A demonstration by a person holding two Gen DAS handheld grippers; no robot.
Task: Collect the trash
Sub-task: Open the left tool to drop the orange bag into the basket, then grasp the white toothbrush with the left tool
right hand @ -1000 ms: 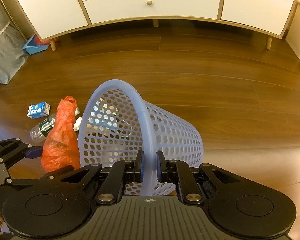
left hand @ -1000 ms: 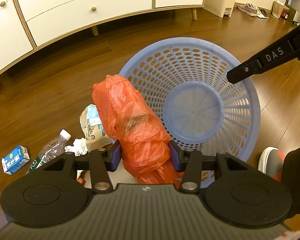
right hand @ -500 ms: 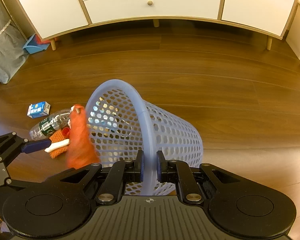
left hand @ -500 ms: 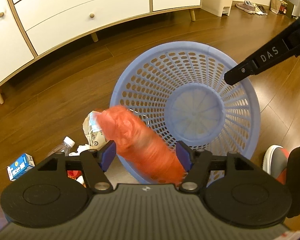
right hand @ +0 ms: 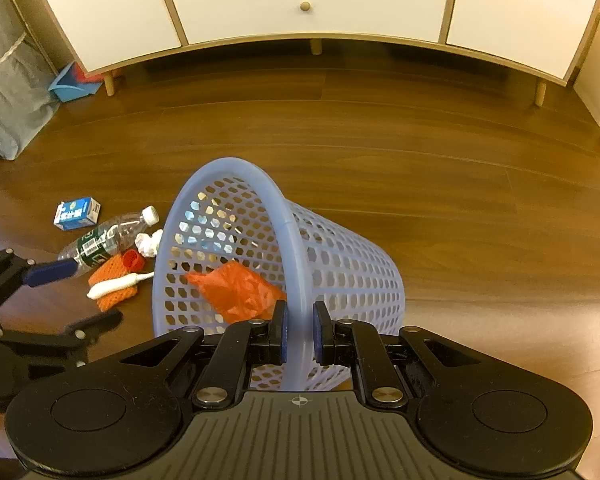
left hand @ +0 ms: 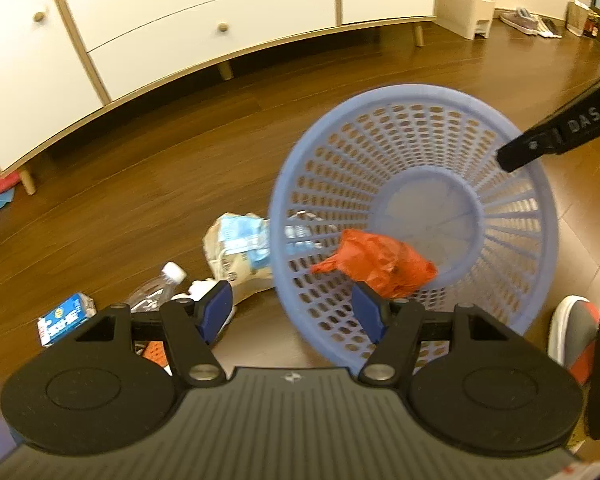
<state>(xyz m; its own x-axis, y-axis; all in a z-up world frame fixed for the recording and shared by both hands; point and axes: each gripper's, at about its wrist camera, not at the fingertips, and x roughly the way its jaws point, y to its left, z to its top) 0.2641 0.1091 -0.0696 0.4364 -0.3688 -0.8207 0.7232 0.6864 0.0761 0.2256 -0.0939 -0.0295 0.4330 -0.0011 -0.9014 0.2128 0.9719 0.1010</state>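
Right wrist: right hand-held gripper pinches basket rim — orange bag inside

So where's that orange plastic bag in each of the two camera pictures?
Left wrist view: the orange bag lies inside the tilted blue basket, low, just beyond the open left gripper.
Right wrist view: the orange bag shows inside the basket, left of the rim the right gripper clamps.
Shared landmark: the clear bottle on the floor.

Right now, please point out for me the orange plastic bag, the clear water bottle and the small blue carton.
orange plastic bag [right hand: 240, 292], right wrist view, crumpled middle.
clear water bottle [right hand: 104, 238], right wrist view, label area.
small blue carton [right hand: 77, 213], right wrist view, printed face.
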